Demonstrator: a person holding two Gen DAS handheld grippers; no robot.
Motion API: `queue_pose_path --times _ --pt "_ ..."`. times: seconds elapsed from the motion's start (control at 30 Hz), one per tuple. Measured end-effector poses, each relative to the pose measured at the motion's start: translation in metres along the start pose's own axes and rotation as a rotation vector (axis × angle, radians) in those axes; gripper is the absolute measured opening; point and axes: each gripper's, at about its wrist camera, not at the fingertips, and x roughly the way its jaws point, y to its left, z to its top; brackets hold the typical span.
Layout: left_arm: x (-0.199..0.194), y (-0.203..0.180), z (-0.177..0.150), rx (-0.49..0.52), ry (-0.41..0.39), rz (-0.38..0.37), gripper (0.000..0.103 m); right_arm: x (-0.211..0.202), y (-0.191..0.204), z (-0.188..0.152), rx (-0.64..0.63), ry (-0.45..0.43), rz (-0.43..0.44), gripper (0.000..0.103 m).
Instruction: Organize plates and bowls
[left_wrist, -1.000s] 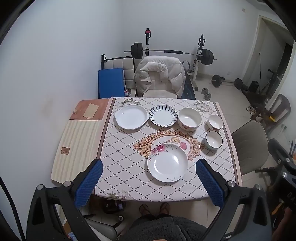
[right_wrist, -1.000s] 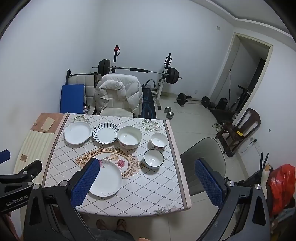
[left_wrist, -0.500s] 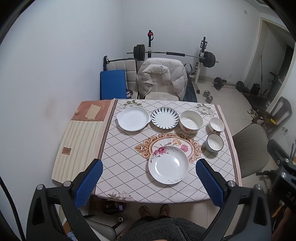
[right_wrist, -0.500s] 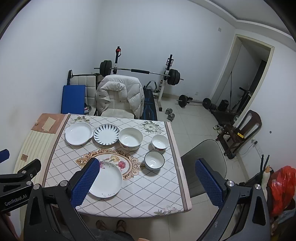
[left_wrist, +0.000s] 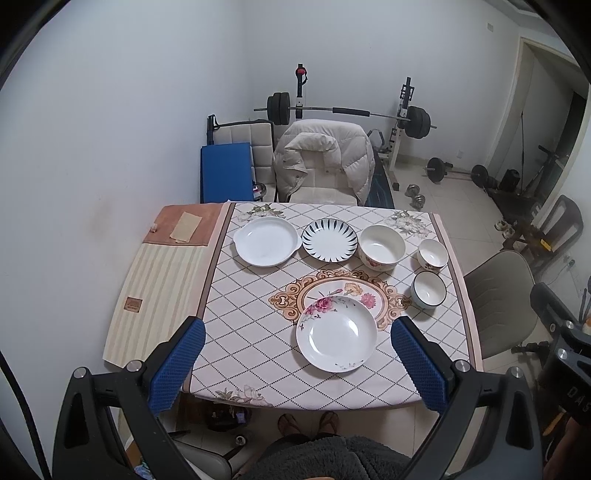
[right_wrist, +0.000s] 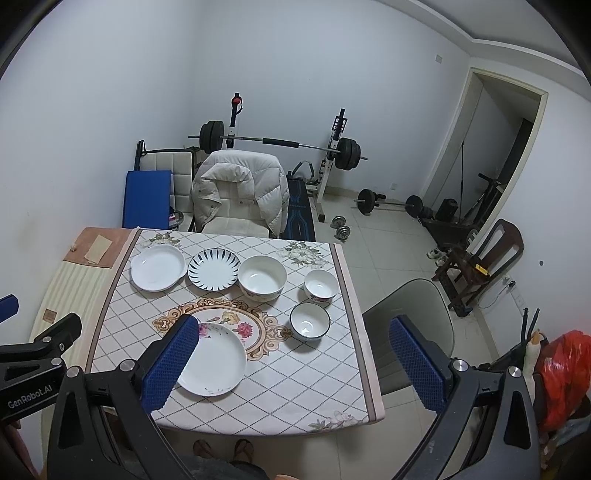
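While both tools hang high above the bench (left_wrist: 236, 354), note that nothing is gripped: the left hand-held gripper (left_wrist: 295, 365) has its blue pads spread wide and empty, and the right hand-held gripper (right_wrist: 291, 363) stands equally wide and empty.

Locate the crockery on the patterned tablecloth. Along the far edge sit, from left to right, a white two-handled dish (left_wrist: 266, 241), a blue-striped plate (left_wrist: 330, 240), a large bowl (left_wrist: 382, 247) and a small floral bowl (left_wrist: 433, 254). A blue-rimmed bowl (left_wrist: 428, 290) sits just in front of the small floral bowl. A floral dinner plate (left_wrist: 337, 332) lies nearest you, overlapping the printed medallion at the cloth's centre.

Treat every piece as glazed ceramic: rigid, brittle, smooth and likely slippery against the pads. Expect the large bowl to be the heaviest item and the two small bowls the lightest.

Take hold as follows:
- Plates: pinch the rim, one pad above and one below. The floral dinner plate lies flat, so the lower pad must slide under its lip.
- Two-handled dish: grip one of its side lugs.
- Bowls: clamp the wall, one pad inside and one outside.

Lower each piece gently when stacking; ceramic on ceramic chips easily. A one-sided rim grip will probably let a plate sag.
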Motion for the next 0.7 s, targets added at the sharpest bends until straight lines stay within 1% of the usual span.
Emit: queue_pose_path --times 0.7 --pt "-0.0037 0.0036 0.0027 -0.007 -0.015 0.008 0.103 0.0046 0.007 -0.0041 -0.003 0.0 0.011 0.103"
